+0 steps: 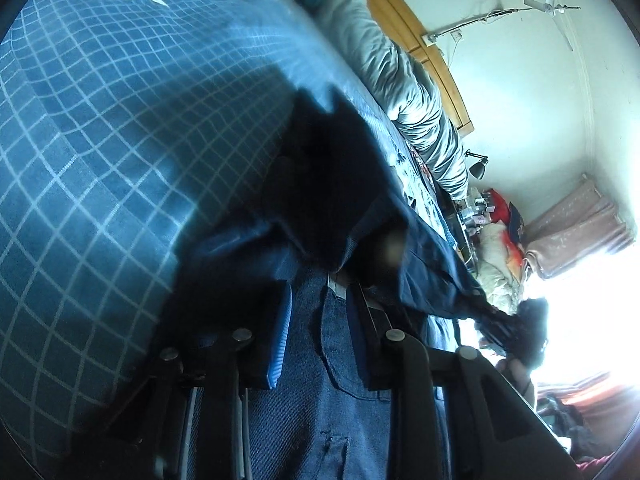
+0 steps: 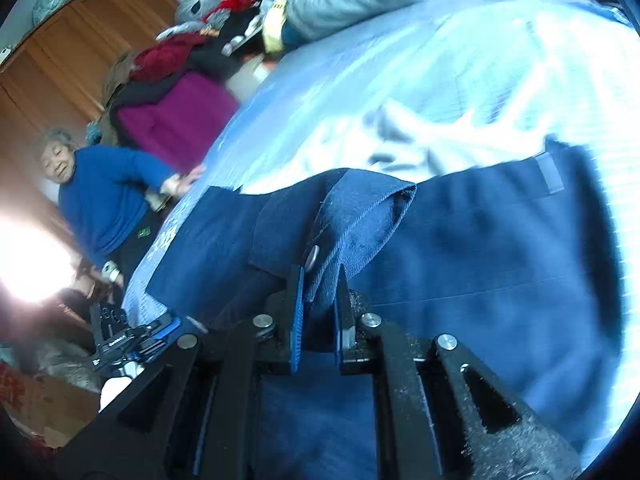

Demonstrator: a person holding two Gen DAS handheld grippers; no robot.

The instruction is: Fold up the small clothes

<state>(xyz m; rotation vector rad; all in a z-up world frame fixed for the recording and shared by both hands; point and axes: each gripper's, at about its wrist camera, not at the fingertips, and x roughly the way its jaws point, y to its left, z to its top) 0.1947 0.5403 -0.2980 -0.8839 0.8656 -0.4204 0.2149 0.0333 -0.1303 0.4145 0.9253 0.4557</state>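
A pair of dark blue trousers (image 2: 480, 248) lies spread over the blue checked bedsheet (image 1: 100, 140). My right gripper (image 2: 320, 280) is shut on the waistband end of the trousers, beside a metal button (image 2: 313, 257). In the left wrist view my left gripper (image 1: 320, 300) is shut on another part of the same trousers (image 1: 312, 380), near a white label (image 1: 334, 284). The cloth runs from there to the right gripper (image 1: 504, 328), seen far off at the right. The left gripper (image 2: 132, 340) shows at the lower left of the right wrist view.
A grey quilt (image 1: 400, 80) lies along the wooden headboard (image 1: 440, 64). A person in a blue sweater (image 2: 100, 200) stands at the bed's edge with a hand on the sheet. Piled clothes (image 2: 180, 64) and a wardrobe (image 2: 60, 52) stand behind. A pale garment (image 2: 420, 140) lies past the trousers.
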